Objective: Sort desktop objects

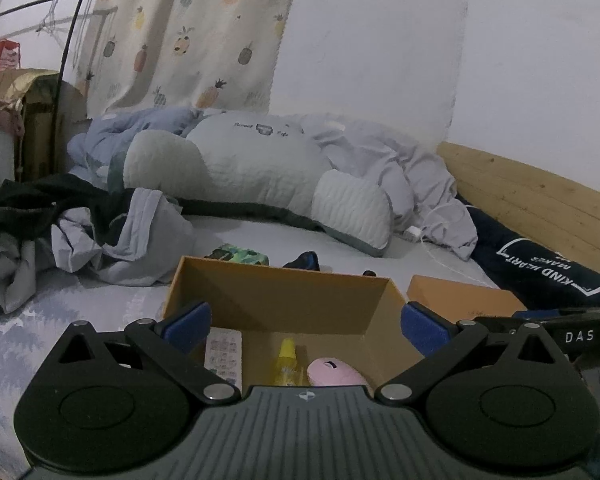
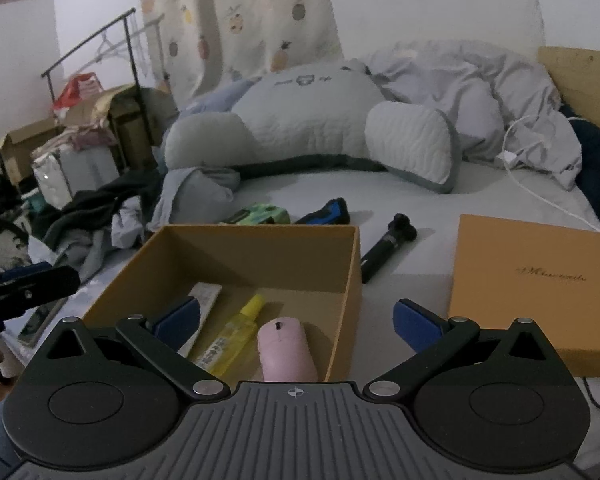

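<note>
An open orange box (image 1: 284, 292) (image 2: 236, 252) stands on the bed. Inside it lie a pink mouse (image 1: 334, 372) (image 2: 286, 352), a yellow bottle (image 1: 287, 362) (image 2: 236, 334) and a white printed card (image 1: 222, 354) (image 2: 204, 298). My left gripper (image 1: 306, 326) hovers open over the box's near side, holding nothing. My right gripper (image 2: 296, 320) is open too, above the box's near right corner. Beyond the box lie a green patterned pack (image 2: 260, 214), a black-and-blue item (image 2: 326, 212) and a black tripod-like stick (image 2: 384, 252).
The box's orange lid (image 2: 528, 288) (image 1: 460, 298) lies flat to the right. A big pillow (image 2: 312, 120), crumpled bedding, clothes (image 1: 100, 236) and a white charger cable (image 2: 516, 160) crowd the far bed. A wooden headboard (image 1: 540, 200) bounds the right.
</note>
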Tool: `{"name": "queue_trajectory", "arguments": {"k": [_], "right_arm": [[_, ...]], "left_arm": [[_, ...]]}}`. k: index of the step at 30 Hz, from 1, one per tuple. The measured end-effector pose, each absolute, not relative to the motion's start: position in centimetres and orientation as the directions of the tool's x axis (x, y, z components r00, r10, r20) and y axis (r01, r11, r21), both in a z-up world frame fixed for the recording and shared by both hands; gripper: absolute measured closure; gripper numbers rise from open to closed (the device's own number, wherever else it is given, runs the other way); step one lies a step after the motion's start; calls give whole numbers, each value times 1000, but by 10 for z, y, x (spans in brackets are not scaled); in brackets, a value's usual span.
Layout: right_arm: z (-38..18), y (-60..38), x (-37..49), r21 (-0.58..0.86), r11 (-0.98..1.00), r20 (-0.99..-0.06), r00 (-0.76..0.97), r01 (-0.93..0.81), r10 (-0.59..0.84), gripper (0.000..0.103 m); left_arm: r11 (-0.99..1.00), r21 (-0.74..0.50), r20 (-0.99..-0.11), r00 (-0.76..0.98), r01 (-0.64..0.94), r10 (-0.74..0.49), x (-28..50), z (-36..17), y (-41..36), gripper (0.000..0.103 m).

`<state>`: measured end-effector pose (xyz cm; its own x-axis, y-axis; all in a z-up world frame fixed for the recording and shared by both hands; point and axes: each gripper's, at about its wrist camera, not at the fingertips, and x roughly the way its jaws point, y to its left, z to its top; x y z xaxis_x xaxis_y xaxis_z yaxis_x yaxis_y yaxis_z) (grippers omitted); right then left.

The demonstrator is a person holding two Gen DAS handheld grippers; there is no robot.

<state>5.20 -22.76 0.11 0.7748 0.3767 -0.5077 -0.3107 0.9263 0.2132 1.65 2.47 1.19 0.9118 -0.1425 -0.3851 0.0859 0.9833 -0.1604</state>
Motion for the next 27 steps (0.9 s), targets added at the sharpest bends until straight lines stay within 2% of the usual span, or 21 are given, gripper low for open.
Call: {"name": "queue_trajectory", "arguments": {"k": [14,27], "right_arm": [[-14,-229,66,204,945,-546,771,-257,328,0],[-28,-232,84,227,940,-552,762,-256,340,0]], "left_arm": [[981,-181,-410,901,75,-145,27,1,27,0],[983,-162,-430,890,91,-153,38,-15,27,0]]}}
